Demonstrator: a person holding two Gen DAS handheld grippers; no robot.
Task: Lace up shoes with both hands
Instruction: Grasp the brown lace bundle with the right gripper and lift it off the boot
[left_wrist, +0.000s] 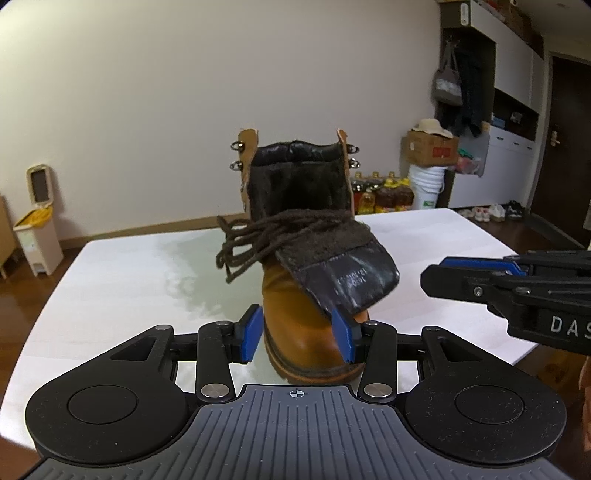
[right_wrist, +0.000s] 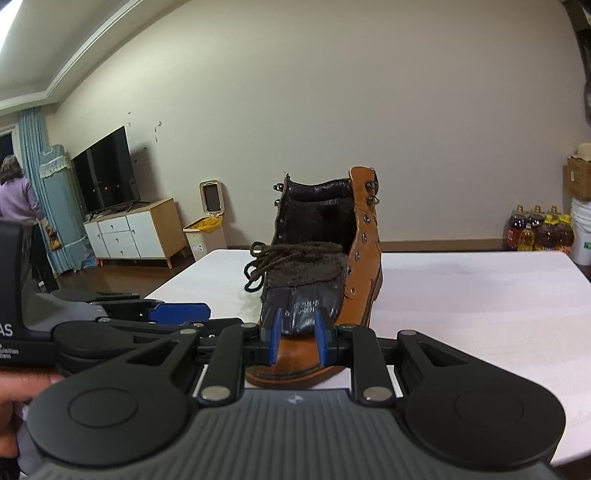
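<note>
Nothing laced yet: the boot (left_wrist: 314, 280) stands mid-tabletop (left_wrist: 129, 288), tongue (left_wrist: 343, 266) flopped forward, shoelace (left_wrist: 251, 236) bundled. Left gripper (left_wrist: 297, 334) and right gripper (right_wrist: 297, 338) both gape empty.

We see a tan leather ankle boot (left_wrist: 295, 314) standing upright on the white table (left_wrist: 122, 280), toe toward us. Its dark fleece-lined tongue (left_wrist: 332, 254) flops forward over the toe, and the brown cord lace (left_wrist: 240, 240) lies bunched loose beside the tongue.
</note>
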